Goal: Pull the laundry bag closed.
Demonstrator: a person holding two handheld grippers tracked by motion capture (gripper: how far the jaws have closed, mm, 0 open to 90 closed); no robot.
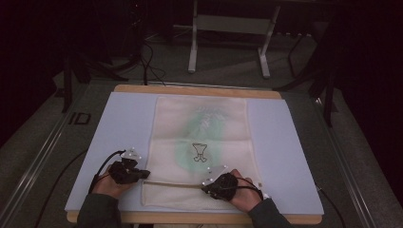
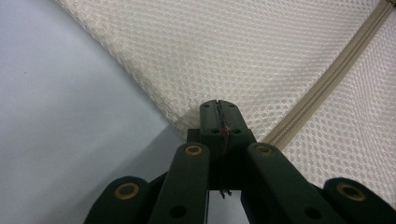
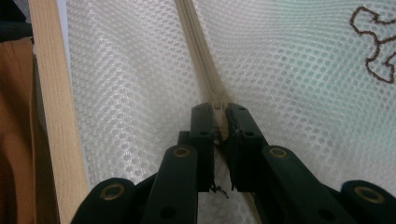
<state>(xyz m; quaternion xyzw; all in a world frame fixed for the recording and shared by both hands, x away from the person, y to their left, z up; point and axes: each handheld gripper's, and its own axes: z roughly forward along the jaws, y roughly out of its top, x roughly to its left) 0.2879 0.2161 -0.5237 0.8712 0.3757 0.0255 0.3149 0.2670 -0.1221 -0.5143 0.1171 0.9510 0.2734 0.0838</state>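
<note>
Mesh laundry bag (image 1: 202,142) lies flat on the surface (image 1: 285,156), left gripper (image 2: 218,108) pinching its edge and right gripper (image 3: 219,108) clamped on the zipper (image 3: 198,51), which looks mostly shut, so unzipping seems barely begun.

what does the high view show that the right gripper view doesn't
High view alone: the whole mesh laundry bag flat on the pale blue mat, the left gripper shut on the bag's left edge, both of the person's hands, and the floor beyond.
Right gripper view alone: the mesh weave close up and the right gripper shut on the zipper.
Both: the bag, its zipper, the brown embroidered outline, the table's wooden edge.
</note>
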